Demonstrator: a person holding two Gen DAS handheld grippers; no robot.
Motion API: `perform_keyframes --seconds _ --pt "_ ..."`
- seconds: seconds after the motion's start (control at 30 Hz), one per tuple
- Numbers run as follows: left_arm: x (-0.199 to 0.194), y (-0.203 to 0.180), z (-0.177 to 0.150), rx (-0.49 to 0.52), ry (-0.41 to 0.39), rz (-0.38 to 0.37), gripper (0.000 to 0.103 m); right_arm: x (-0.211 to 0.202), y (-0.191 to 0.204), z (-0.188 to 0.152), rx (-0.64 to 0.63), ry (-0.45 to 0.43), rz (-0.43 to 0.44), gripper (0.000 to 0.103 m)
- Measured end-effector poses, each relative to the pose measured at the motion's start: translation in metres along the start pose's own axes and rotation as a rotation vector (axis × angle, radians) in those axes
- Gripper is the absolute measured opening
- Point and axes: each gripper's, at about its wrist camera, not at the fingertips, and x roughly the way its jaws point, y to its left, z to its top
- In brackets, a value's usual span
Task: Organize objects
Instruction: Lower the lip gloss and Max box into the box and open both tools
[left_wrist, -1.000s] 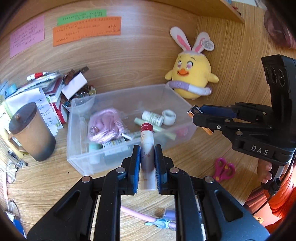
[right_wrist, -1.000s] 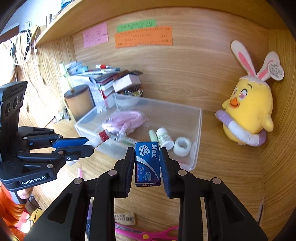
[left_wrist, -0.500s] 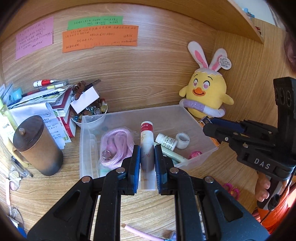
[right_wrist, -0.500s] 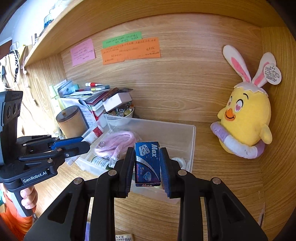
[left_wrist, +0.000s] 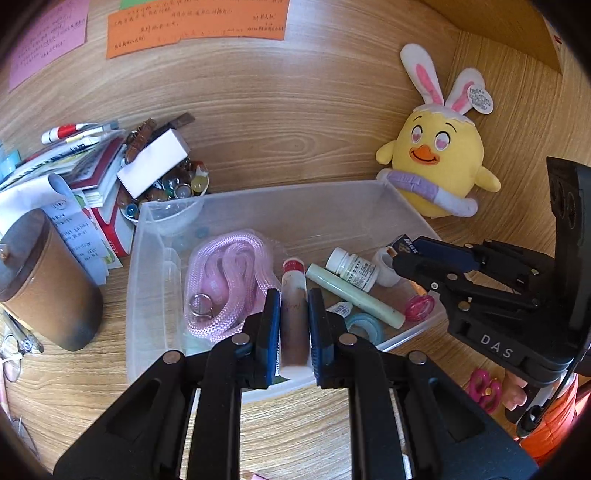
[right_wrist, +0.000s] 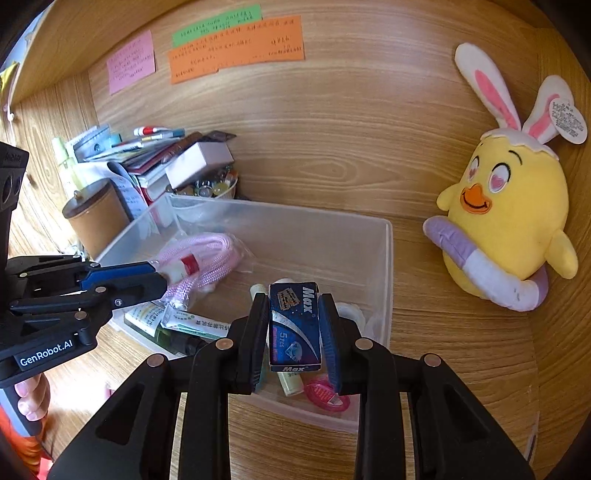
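Wooden bench (left_wrist: 314, 435) and back wall, cluttered at left with a paper stack and a brown lidded canister (left_wrist: 44, 280). Against the right wall, a yellow plush chick (left_wrist: 439, 173) with rabbit ears. At centre, a clear plastic bin (left_wrist: 147, 280), already loaded: a coil of pink cord (left_wrist: 225, 280), a pale green stick (left_wrist: 354, 295), a small white bottle (left_wrist: 352, 267), tape rolls, a pink round case (left_wrist: 419, 306).

Left claw (left_wrist: 294, 325) clamped on a brown tube with a red-and-white cap (left_wrist: 294, 295), held above the bin's near edge, cap pointing toward the far wall. Right claw (right_wrist: 294, 328) clamped on a blue "Max" blade box (right_wrist: 294, 325), upright between the pads, poised over the bin's right end above the green stick and pink case. Both held level, reaching in from the front, fairly close side by side over the same bin. Probably the release step, neither item yet let go.

Risks, judged from here:
- Collision between the two claws if both dip at once, given the shared narrow space.
- Tube tipping out over the front rim if released this near the edge; better carried further in.
- Blade box landing on the loose round items and sliding or bouncing, if dropped from height.
- Bin being nudged along the bench by a low finger catching its thin wall.
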Motion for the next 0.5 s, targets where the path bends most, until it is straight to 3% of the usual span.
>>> perform_keyframes --seconds 0.27,0.33,0.5 --pt "0.003 -0.003 -0.003 0.011 0.017 -0.026 0.014 0.013 0.005 -0.005 -0.025 0.054 0.010 0.025" --pt "-0.002 -0.004 -0.003 0.011 0.016 -0.030 0.019 0.012 0.005 -0.005 -0.026 0.057 0.013 0.027" --pt "-0.019 -0.011 -0.008 0.020 -0.025 -0.010 0.059 -0.002 0.009 -0.006 -0.038 0.033 0.019 0.037"
